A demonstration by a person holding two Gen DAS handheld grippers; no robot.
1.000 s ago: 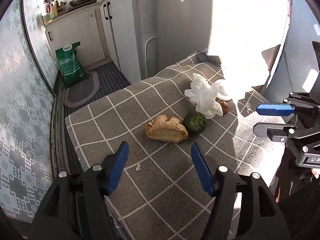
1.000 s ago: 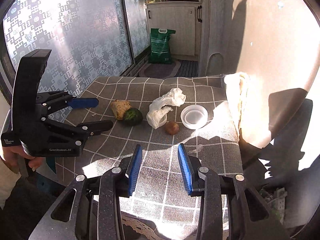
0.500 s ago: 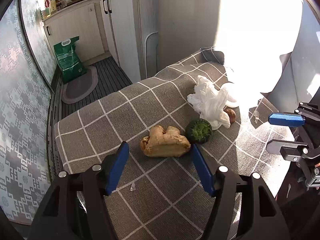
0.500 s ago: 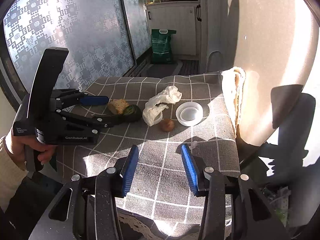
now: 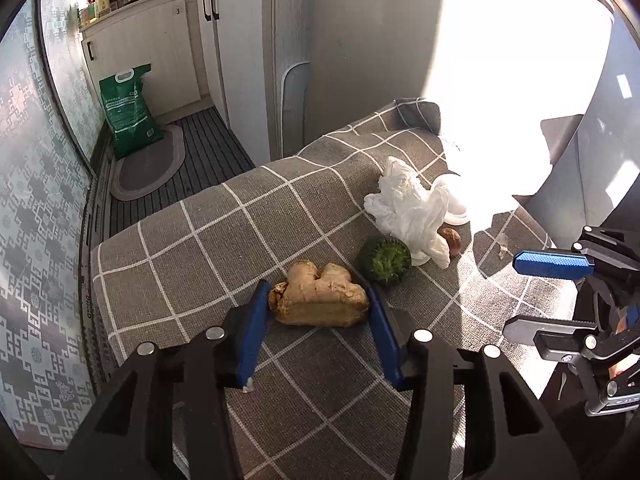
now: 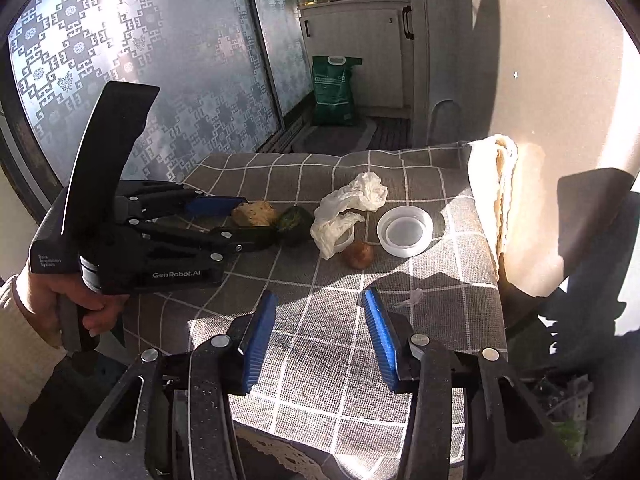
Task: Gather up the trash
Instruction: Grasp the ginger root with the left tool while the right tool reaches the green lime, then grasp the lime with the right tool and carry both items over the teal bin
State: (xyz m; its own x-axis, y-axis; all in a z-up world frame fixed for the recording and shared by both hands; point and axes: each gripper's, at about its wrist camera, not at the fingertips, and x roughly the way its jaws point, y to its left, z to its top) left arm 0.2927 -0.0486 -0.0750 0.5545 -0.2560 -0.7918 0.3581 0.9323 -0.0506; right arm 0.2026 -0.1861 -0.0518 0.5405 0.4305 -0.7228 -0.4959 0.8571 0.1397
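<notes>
Left wrist view: the left gripper [image 5: 318, 300] sits low over the checked tablecloth [image 5: 192, 264], fingers spread wide on either side of the ginger root [image 5: 320, 300] — flanking it, not clamped. Just beside the root lies a green squash piece [image 5: 385, 261], then a crumpled white bag [image 5: 412, 212].

Right wrist view: the right gripper [image 6: 318, 320] hovers over bare cloth, fingers apart — holding nothing. Ahead lie a small onion [image 6: 359, 255] and a plastic lid [image 6: 405, 231].

Coarse woven tablecloth [image 5: 192, 248]; knobbly matt ginger [image 5: 318, 300]; crinkled plastic bag [image 5: 412, 210].
</notes>
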